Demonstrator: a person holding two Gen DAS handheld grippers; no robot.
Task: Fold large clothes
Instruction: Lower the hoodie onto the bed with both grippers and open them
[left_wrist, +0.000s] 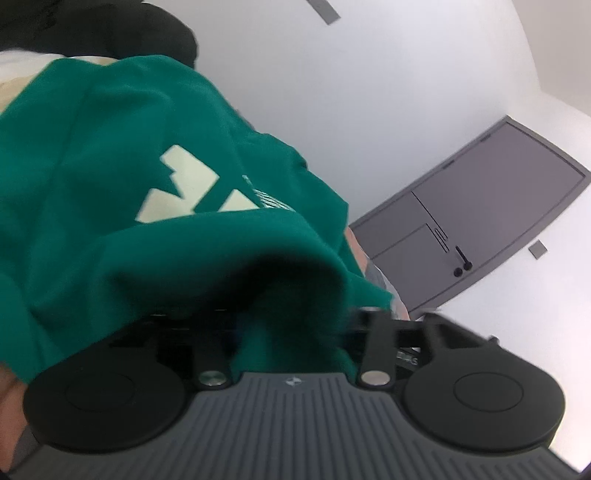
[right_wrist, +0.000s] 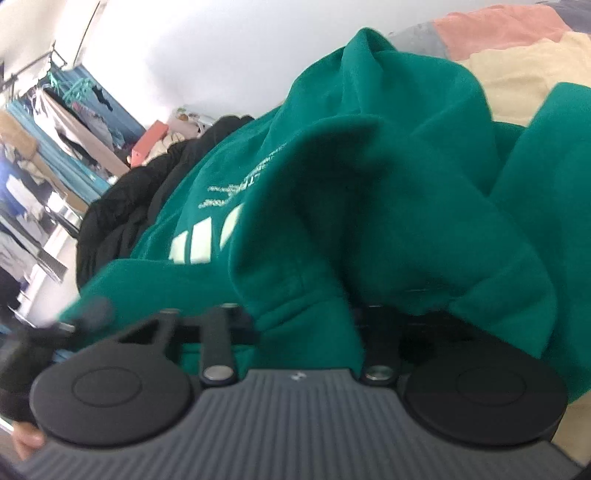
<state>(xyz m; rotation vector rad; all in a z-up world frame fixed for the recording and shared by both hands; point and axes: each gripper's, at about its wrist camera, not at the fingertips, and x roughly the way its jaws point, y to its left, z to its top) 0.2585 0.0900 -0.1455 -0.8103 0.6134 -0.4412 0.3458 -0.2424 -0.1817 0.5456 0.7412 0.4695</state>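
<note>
over the front of both grippers hangs a green sweatshirt (left_wrist: 110, 155) with pale lettering, its folds hiding all the fingertips. cloth runs down between the arms of the left gripper (left_wrist: 291, 332) and likewise into the right gripper (right_wrist: 303, 332), so each seems to have hold of it, though how far either set of jaws stands apart cannot be told. behind the garment lie a black garment (right_wrist: 122, 221) and a cream cloth (right_wrist: 524, 74), with a grey door (left_wrist: 480, 206) in the white wall.

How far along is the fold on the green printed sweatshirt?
Done: no finished fold shows. In hand: the green printed sweatshirt bunches over both the left gripper and right gripper, lifted and rumpled. Left: spreading it flat, then every fold.
</note>
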